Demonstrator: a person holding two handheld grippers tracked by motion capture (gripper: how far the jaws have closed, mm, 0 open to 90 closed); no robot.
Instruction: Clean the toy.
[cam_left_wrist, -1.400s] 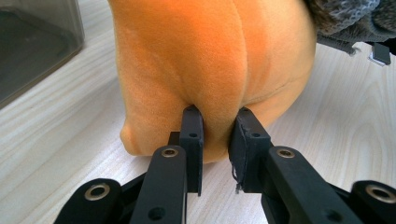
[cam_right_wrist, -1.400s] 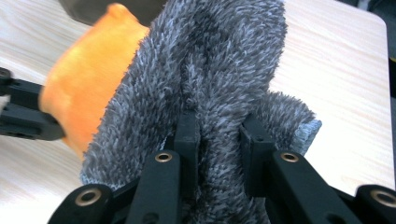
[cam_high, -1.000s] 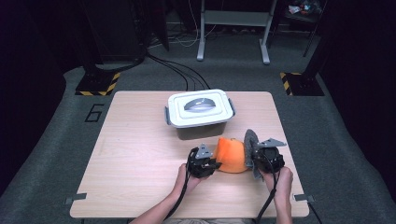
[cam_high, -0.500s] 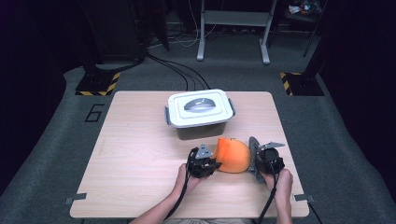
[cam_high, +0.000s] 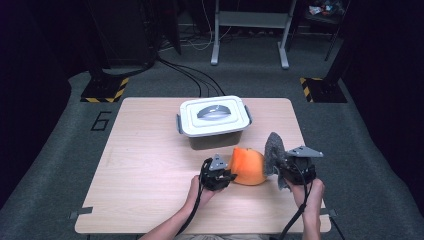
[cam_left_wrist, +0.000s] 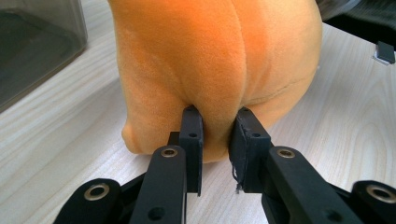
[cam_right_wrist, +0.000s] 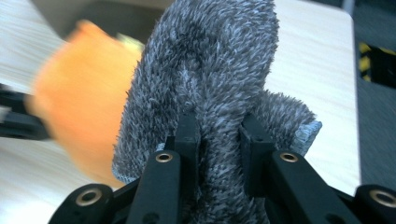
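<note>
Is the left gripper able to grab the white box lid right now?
Probably not yet. The left gripper is shut on the soft orange plush cloth, so its jaws are full. The white plastic box lid lies farther back on the table, uncovered.

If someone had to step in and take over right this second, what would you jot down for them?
Left tongs: shut on a fold of the orange plush piece, which rests on the table.
Right tongs: shut on the grey fuzzy cloth, held upright just right of the orange piece.
White lidded box: behind both, lid on.
Done: both soft items are gripped.
Left: probably open the box and put them in, though that is a guess; nothing is inside yet as far as the lid allows seeing.
</note>
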